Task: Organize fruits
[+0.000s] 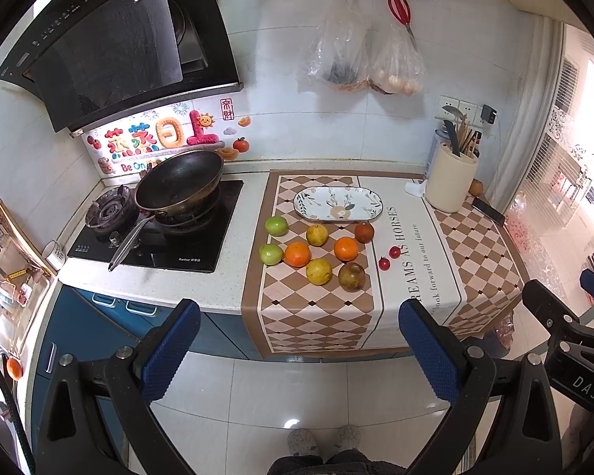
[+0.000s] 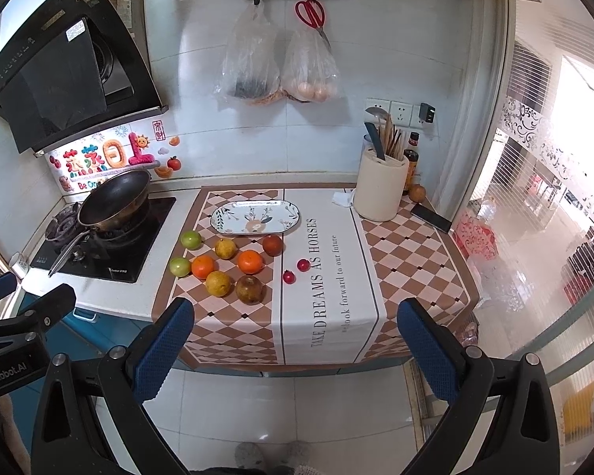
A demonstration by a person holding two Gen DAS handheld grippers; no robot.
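Observation:
Several fruits lie on the checked cloth (image 1: pixel 316 308): two green ones (image 1: pixel 277 225), two oranges (image 1: pixel 297 254), two yellow ones (image 1: pixel 318 271), two dark brown ones (image 1: pixel 351 276) and two small red ones (image 1: pixel 389 257). An empty oval patterned plate (image 1: pixel 338 203) sits behind them; it also shows in the right wrist view (image 2: pixel 254 217), with the fruits (image 2: pixel 250 261) in front. My left gripper (image 1: pixel 299 336) and right gripper (image 2: pixel 295 336) are both open and empty, held back from the counter above the floor.
A stove with a black wok (image 1: pixel 180 182) stands left of the cloth. A cream utensil holder (image 1: pixel 451 182), a phone (image 1: pixel 488 210) and a small orange fruit (image 1: pixel 475 187) are at the back right. Bags (image 1: pixel 360 51) and red scissors hang on the wall.

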